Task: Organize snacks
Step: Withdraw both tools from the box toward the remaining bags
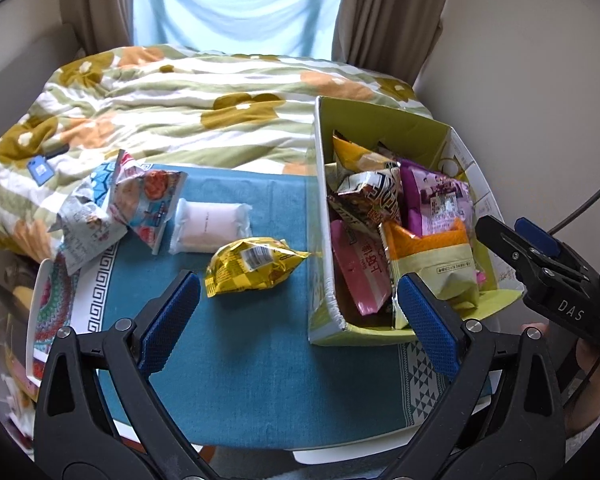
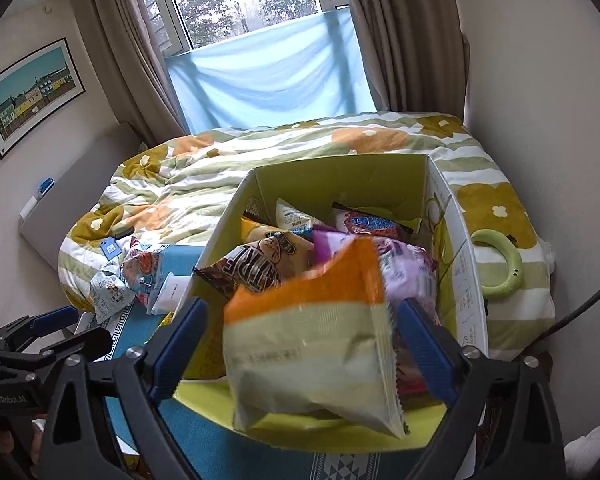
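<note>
A green cardboard box (image 1: 380, 128) stands on the right of a blue cloth (image 1: 260, 380) and holds several snack packs. An orange-and-cream pack (image 2: 312, 340) lies between the wide-open fingers of my right gripper (image 2: 300, 344), blurred, over the box's (image 2: 340, 176) near end; no pad touches it. The pack also shows in the left wrist view (image 1: 436, 264). My left gripper (image 1: 300, 320) is open and empty above the cloth. Just beyond it lies a yellow pack (image 1: 252, 266), then a white pack (image 1: 208, 226), a red-blue pack (image 1: 148, 200) and a grey pack (image 1: 84, 220).
A bed with a flowered quilt (image 1: 180, 100) lies behind the cloth. A patterned plate (image 1: 48, 304) sits at the cloth's left edge. A green ring (image 2: 500, 264) lies on the quilt right of the box. Walls stand on both sides.
</note>
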